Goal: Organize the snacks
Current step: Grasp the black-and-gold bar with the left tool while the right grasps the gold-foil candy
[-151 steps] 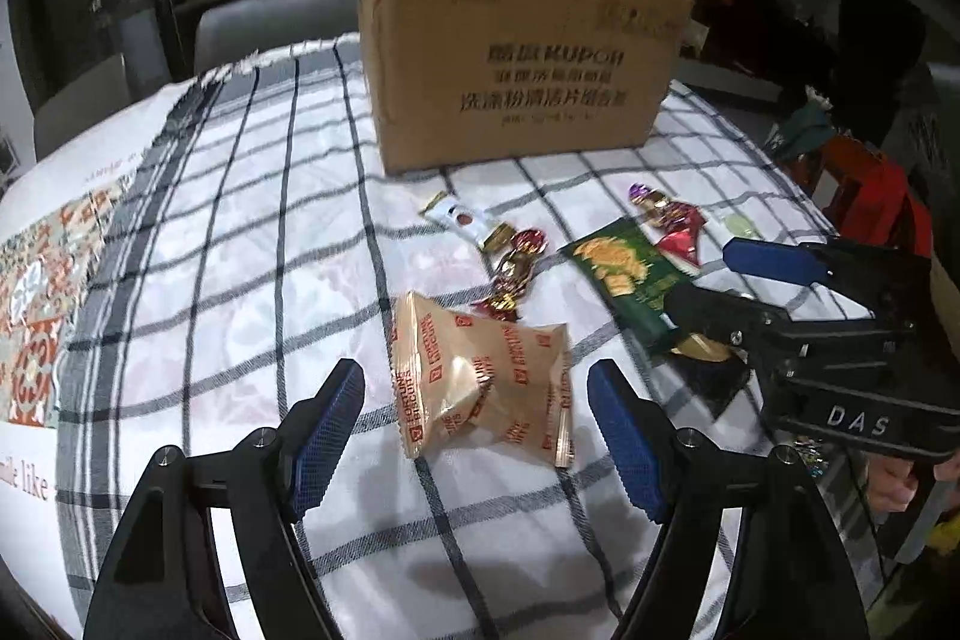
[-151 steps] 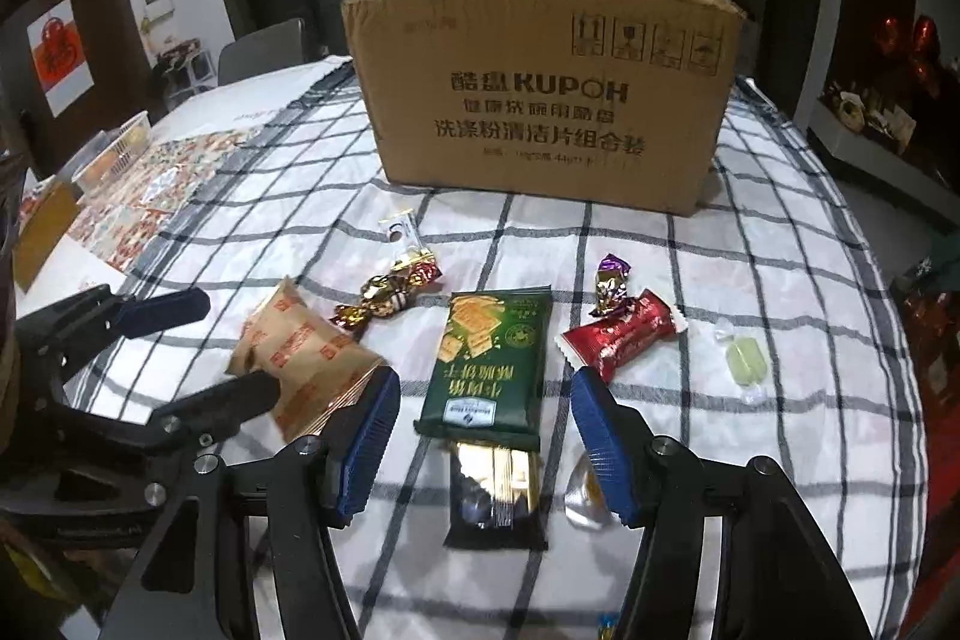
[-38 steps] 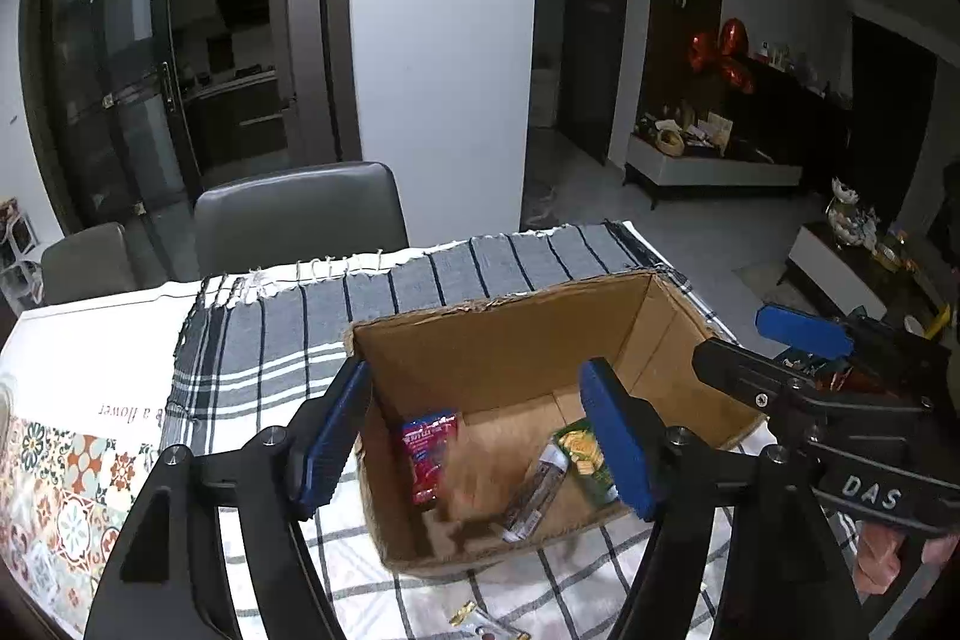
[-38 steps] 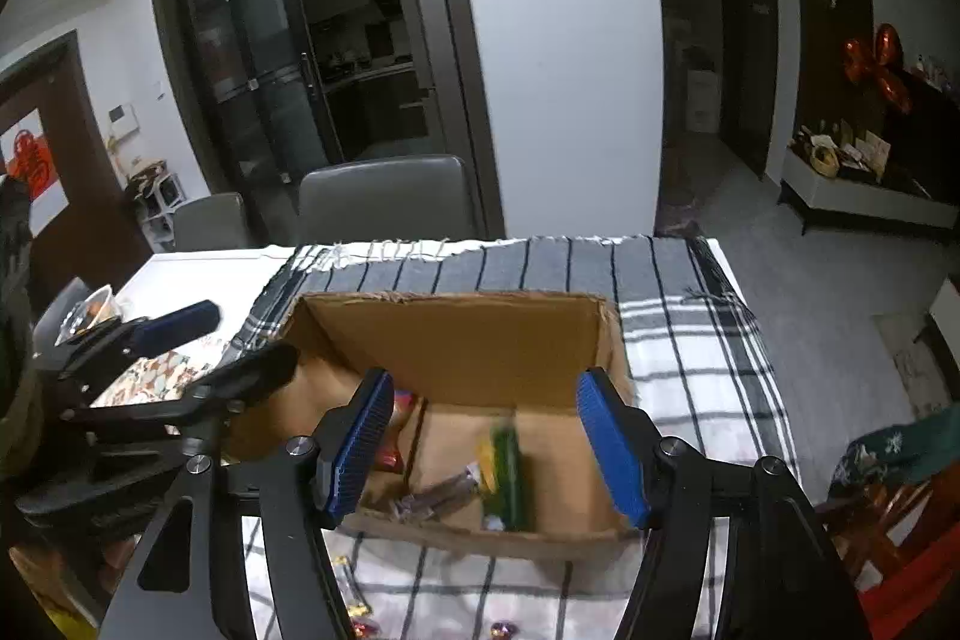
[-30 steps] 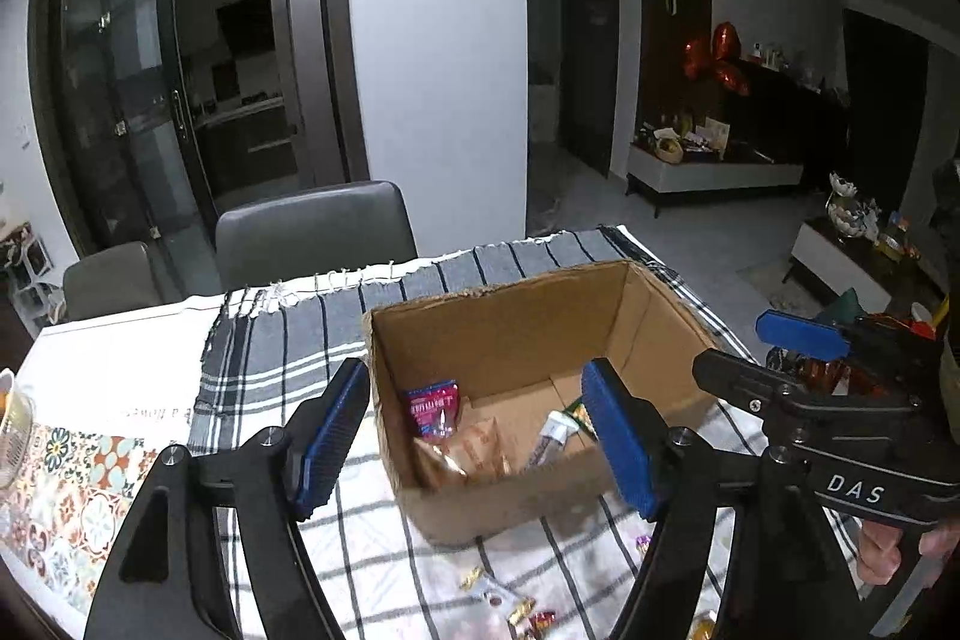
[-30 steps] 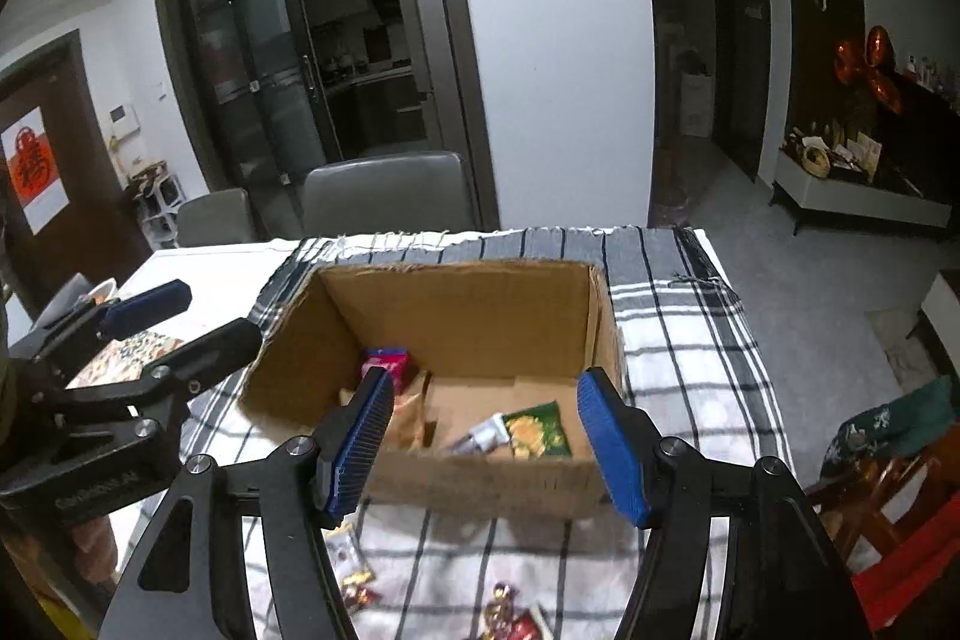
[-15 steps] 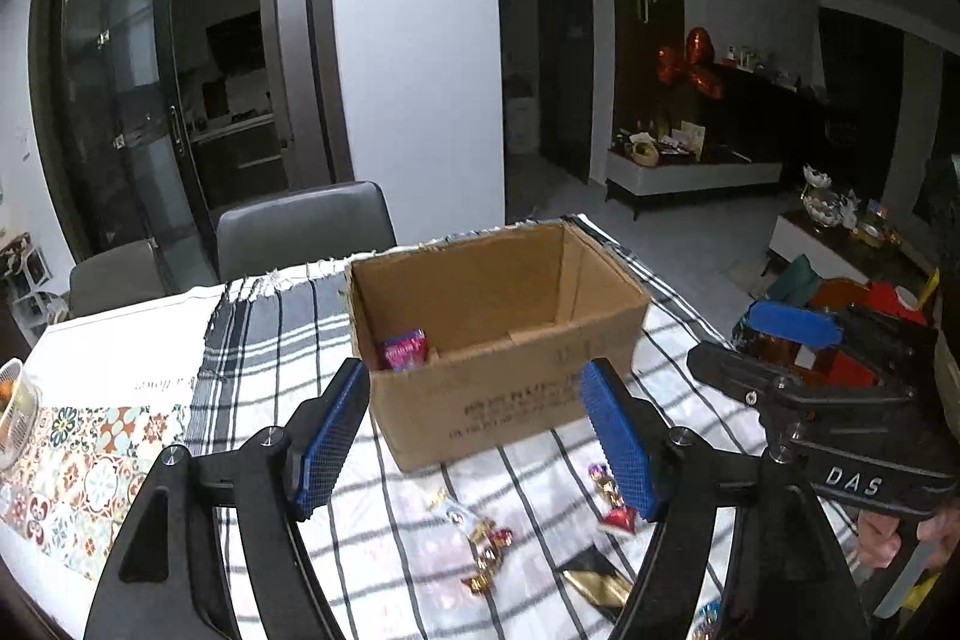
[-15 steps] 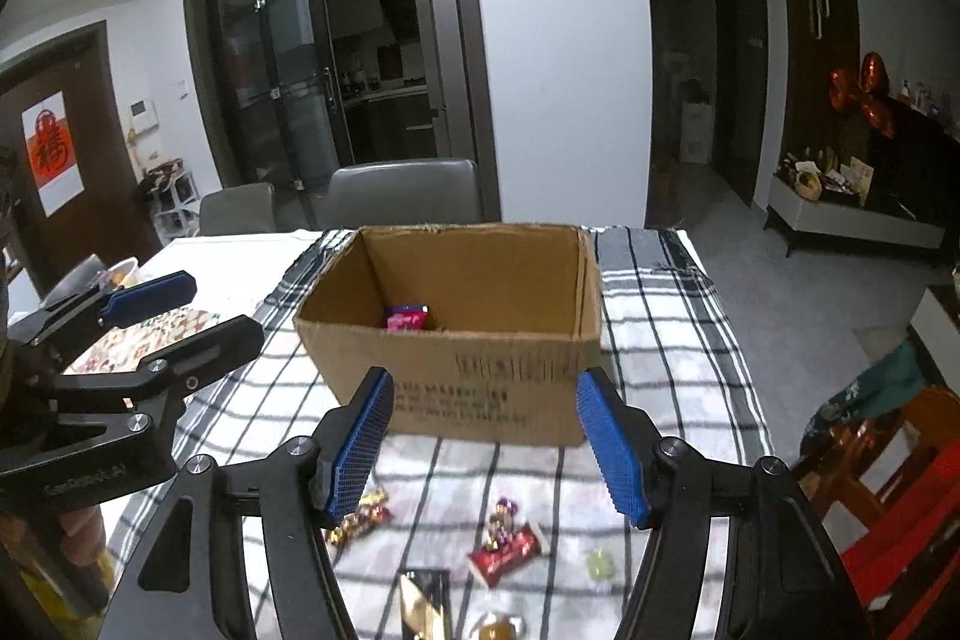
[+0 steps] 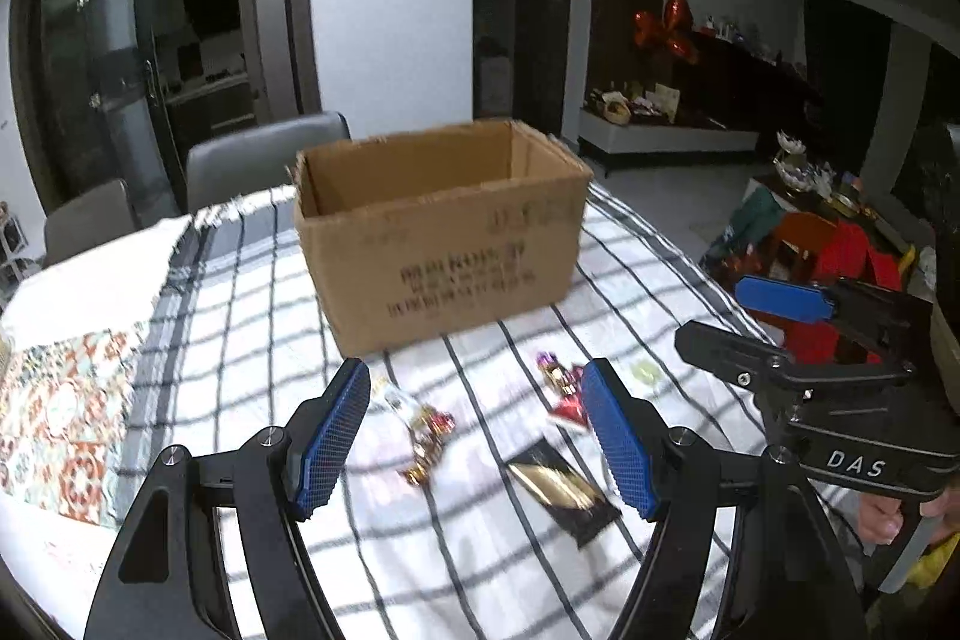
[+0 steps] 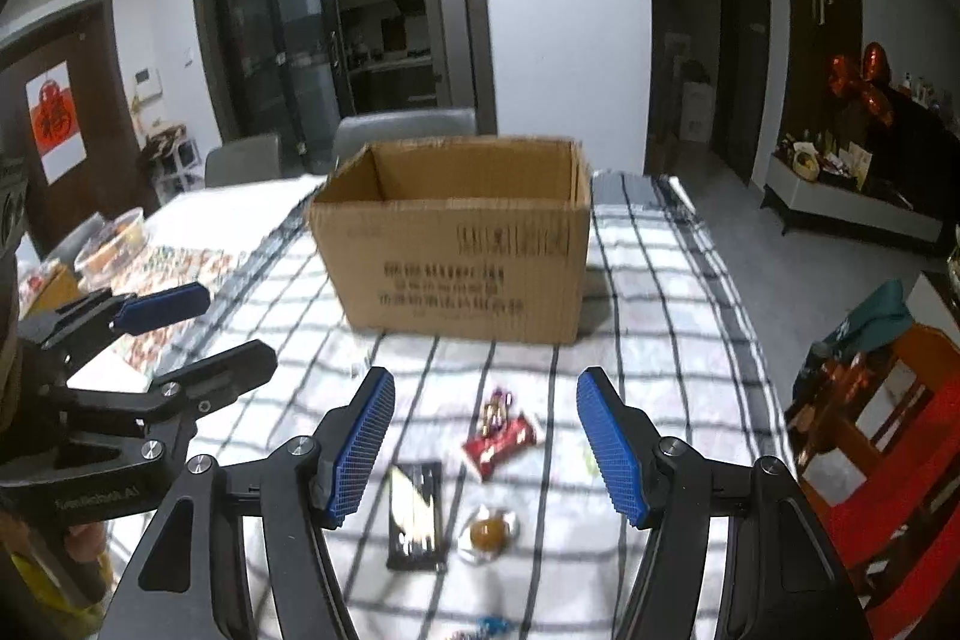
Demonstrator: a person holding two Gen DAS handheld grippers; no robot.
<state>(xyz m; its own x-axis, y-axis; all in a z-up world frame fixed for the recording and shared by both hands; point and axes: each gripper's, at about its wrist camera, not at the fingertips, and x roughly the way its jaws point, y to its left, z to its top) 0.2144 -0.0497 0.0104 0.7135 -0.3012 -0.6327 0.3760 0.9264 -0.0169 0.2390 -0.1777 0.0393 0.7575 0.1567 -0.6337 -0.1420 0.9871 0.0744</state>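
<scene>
Snacks lie loose on the checked tablecloth (image 10: 660, 316), nearest the cameras: a black-and-gold packet (image 10: 417, 517) and a round amber sweet in clear wrap (image 10: 487, 533) sit just below the right gripper (image 10: 486, 451), whose blue-padded fingers stand wide apart and hold nothing; a red wrapper (image 10: 500, 444) and a small purple-tipped candy (image 10: 497, 409) lie between those fingers. The left gripper (image 9: 474, 439) is likewise spread and empty above a gold-and-red twisted candy (image 9: 425, 436); a pale green sweet (image 9: 645, 371) rests nearer the table's right edge. Beyond them stands the open cardboard box (image 10: 456, 238), upright, its inside hidden from here; grey chairs (image 10: 402, 133) stand behind the table.
</scene>
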